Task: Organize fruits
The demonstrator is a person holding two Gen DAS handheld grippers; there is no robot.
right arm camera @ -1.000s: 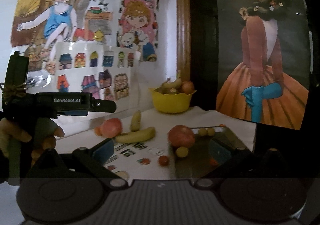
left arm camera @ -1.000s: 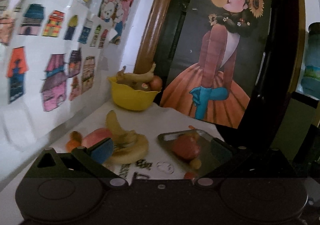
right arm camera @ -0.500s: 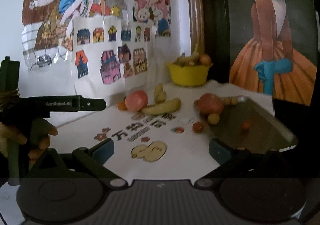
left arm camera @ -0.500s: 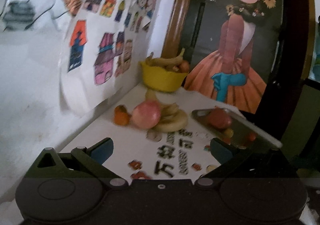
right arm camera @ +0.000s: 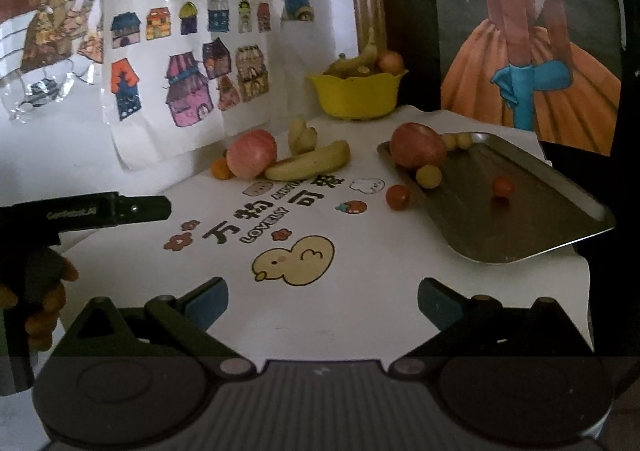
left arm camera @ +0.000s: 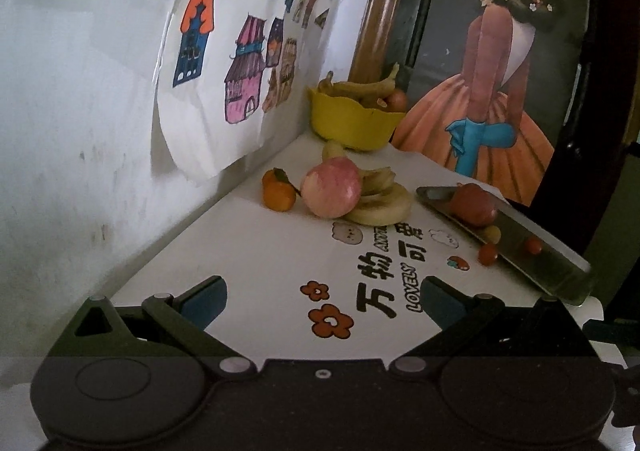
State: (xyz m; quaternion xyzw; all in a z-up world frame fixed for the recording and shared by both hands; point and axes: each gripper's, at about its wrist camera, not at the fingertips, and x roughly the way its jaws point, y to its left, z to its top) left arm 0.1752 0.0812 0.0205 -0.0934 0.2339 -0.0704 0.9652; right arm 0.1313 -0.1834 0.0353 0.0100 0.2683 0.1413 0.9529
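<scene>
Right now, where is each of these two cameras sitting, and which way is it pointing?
Left wrist view: rides on the left tool, low over the table's left side by the wall, facing the apple and yellow bowl; only its open fingers show.
Right wrist view: rides on the right tool, further right, facing the same way; its open fingers show, plus the left tool and a hand at left.
Shared: apple, bananas, bowl, tray.

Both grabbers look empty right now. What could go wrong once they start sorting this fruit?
The small red tomato beside the metal tray is round and could roll off if nudged. The apple touches the banana and the orange, so grabbing it might shift them.
</scene>
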